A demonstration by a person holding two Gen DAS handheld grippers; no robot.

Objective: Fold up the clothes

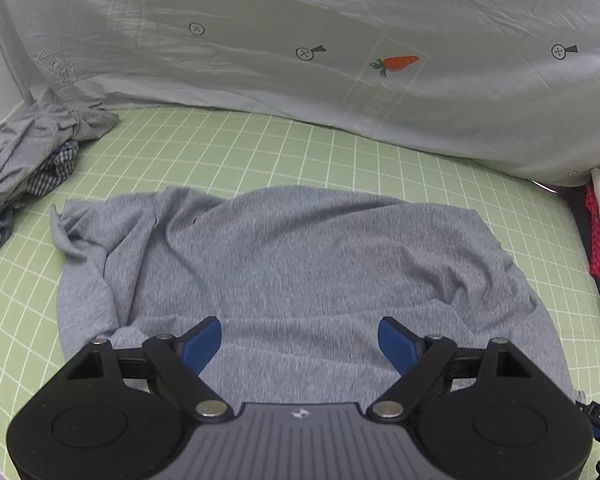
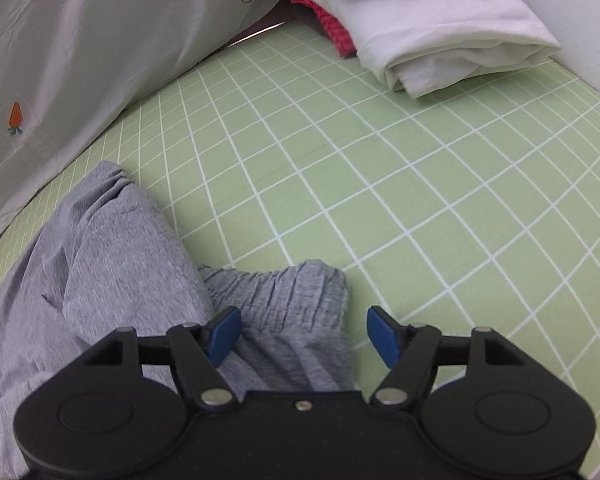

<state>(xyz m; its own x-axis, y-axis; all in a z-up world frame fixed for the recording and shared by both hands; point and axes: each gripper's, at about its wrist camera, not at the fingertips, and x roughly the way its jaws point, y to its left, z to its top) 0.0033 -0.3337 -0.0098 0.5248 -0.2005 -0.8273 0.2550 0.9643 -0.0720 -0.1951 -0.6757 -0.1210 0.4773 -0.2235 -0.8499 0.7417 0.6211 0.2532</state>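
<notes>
A grey heathered garment [image 1: 292,268] lies spread and wrinkled on the green grid sheet [image 1: 260,148]. My left gripper [image 1: 300,340] hovers over its near part, open and empty, blue pads wide apart. In the right wrist view the same garment [image 2: 100,248] lies at the lower left, with its gathered elastic end [image 2: 288,292] reaching between the fingers. My right gripper [image 2: 302,332] is open over that end, holding nothing.
A grey carrot-print quilt [image 1: 340,60] rises behind the garment. A pile of unfolded grey and checked clothes [image 1: 32,160] sits at the far left. A stack of folded white, beige and red clothes [image 2: 440,28] lies at the far right.
</notes>
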